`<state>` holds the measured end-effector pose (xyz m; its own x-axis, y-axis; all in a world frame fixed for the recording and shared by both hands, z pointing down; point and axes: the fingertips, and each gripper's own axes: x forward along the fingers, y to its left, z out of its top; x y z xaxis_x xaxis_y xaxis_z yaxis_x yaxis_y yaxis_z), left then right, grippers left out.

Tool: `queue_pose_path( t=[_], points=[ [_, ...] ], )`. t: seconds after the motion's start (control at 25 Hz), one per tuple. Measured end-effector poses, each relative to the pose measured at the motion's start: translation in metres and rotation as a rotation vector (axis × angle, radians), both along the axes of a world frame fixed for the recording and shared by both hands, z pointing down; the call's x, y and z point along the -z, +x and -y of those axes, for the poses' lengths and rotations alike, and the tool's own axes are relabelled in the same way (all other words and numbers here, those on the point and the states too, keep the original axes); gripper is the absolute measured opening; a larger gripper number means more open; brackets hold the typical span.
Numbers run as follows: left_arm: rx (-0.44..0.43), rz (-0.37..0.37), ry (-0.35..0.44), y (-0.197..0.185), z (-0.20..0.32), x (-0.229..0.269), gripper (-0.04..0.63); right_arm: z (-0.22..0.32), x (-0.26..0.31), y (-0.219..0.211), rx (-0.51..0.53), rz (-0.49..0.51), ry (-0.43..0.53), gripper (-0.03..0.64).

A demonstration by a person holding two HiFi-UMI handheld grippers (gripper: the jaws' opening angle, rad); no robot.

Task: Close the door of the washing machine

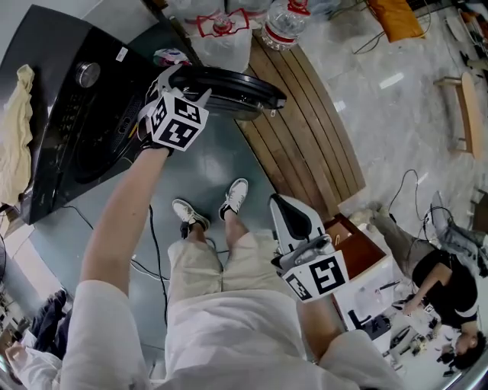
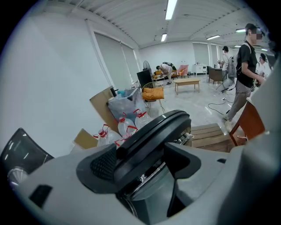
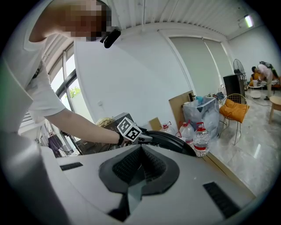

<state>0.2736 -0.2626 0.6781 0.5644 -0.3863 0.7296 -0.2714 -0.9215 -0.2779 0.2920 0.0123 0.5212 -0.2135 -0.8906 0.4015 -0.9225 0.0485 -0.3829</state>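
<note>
The dark washing machine (image 1: 76, 114) fills the upper left of the head view, and its round black door (image 1: 236, 87) stands swung open toward the right. My left gripper (image 1: 179, 78) is shut on the door's rim. In the left gripper view the black rim (image 2: 162, 125) runs between the pads of that gripper (image 2: 145, 154), with the glass bowl just below. My right gripper (image 1: 286, 206) hangs low near my legs, away from the machine, shut with nothing in it. The right gripper view shows its pads pressed together (image 3: 140, 165) and, beyond them, the door (image 3: 169, 140) and the left gripper (image 3: 140, 137).
A slatted wooden platform (image 1: 305, 129) lies right of the door, with water bottles (image 1: 286, 23) and a plastic bag (image 1: 225, 34) at its far end. A yellow cloth (image 1: 15, 129) lies on the machine's left. A person (image 1: 442, 282) sits at lower right. Cables cross the floor.
</note>
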Motion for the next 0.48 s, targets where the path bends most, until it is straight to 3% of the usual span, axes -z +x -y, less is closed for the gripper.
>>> queue_pose_path(
  t=[0.48],
  points=[
    [-0.105, 0.023, -0.023, -0.040, -0.041, -0.002, 0.321, 0.010, 0.005, -0.046, 0.050, 0.008, 0.002, -0.003]
  ],
)
